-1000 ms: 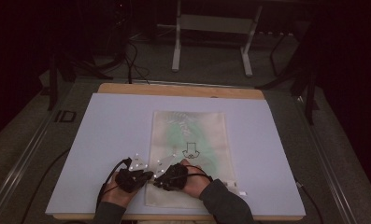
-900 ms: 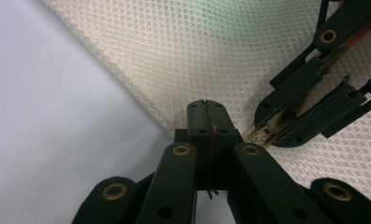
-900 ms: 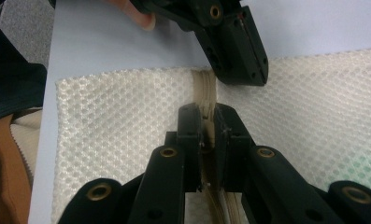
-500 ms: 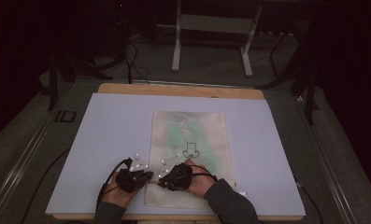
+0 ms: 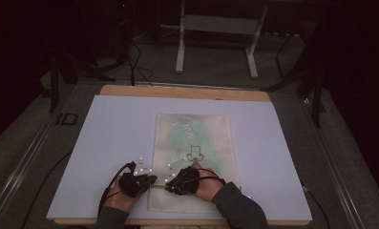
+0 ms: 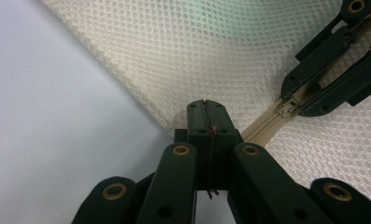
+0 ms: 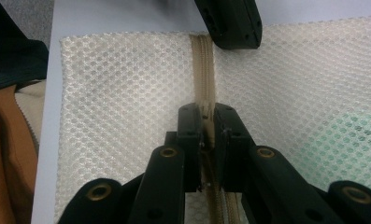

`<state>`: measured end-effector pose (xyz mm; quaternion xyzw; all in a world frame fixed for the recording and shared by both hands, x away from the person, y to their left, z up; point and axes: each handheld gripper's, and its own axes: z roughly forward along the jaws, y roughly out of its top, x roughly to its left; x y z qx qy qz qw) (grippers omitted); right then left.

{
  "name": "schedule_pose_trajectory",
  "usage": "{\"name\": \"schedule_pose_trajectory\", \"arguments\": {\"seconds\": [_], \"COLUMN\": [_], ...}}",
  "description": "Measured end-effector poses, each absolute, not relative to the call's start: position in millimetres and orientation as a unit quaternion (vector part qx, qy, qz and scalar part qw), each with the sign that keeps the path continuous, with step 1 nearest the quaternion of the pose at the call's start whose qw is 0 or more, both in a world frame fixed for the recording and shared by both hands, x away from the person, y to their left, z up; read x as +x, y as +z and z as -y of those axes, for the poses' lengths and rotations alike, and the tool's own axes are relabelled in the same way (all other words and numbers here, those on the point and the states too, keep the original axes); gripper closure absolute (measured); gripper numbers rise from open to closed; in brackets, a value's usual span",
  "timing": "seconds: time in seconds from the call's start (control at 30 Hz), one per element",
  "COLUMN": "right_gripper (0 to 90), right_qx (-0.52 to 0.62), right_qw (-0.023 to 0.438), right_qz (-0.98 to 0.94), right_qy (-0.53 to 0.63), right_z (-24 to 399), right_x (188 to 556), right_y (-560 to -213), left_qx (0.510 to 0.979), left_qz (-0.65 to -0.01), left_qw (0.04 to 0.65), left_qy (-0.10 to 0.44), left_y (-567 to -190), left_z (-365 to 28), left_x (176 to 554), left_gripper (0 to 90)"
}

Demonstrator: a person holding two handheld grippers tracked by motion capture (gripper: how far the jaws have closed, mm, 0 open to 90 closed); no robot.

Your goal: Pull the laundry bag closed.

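Right gripper view, right gripper [image 7: 206, 122] jaws clenched on zipper pull [image 7: 205, 112] of mesh bag [image 7: 127, 88], left gripper [image 6: 205, 116] jaws pinching bag's edge

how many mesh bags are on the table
1. The mesh bag lies flat on the white table, near its middle toward the person's edge. The left gripper is at the bag's zip end and the right gripper clamps the zipper pull.
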<state>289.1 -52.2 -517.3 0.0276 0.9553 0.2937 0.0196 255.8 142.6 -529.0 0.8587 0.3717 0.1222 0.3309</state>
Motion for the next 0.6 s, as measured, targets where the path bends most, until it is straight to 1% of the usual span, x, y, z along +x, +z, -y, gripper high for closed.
{"name": "schedule_pose_trajectory", "arguments": {"seconds": [0.2, 0.6], "right_gripper": [82.3, 82.4], "right_qx": [0.026, 0.026], "right_qw": [0.02, 0.023], "right_qz": [-0.956, -0.959], "right_qy": [0.291, 0.28], "right_z": [51, 63], "right_x": [289, 288], "right_y": [-517, -515], "left_qx": [0.859, 0.861], "left_qz": [-0.37, -0.369], "left_qw": [0.331, 0.328], "left_qy": [0.122, 0.124], "left_y": [-529, -529], "left_z": [-143, -142], "left_x": [256, 256], "left_gripper": [89.5, 89.5]}}
